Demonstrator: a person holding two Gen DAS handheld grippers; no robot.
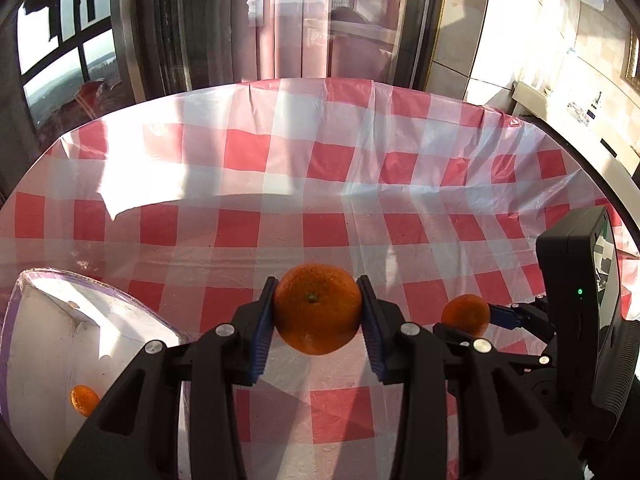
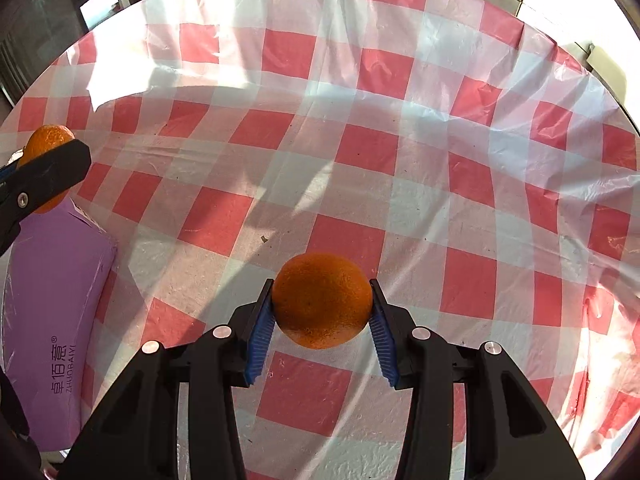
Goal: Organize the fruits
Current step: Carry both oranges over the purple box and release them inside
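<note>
Left gripper (image 1: 318, 308) is clamped on an orange (image 1: 318, 307), blue pads (image 1: 262, 336) pressing both flanks, stem end facing the camera. Fruit is lifted off the checked tablecloth (image 1: 320, 184); I read that as carried, not resting. Right gripper (image 2: 322, 304) is likewise closed on a second orange (image 2: 322, 300), held above the cloth, pads at its widest part, so the grip looks secure.

Why held this way: my guess is both fruits are in transit to the box (image 1: 48, 340), which sits at the left gripper's lower left, purple outside and white inside. The left gripper is near its rim, so I judge it unloads first; the right one is further off and has to cross over.

Count:
- Oranges: three. One per gripper, one already in the box (image 1: 84, 400) against the white floor.
- Boxes: one.
- Grippers: two, both loaded.
- Loose fruit on the cloth: none that I see in either view.

Each camera sees the other gripper's fruit, so the two are near each other; collision risk at the box.
</note>
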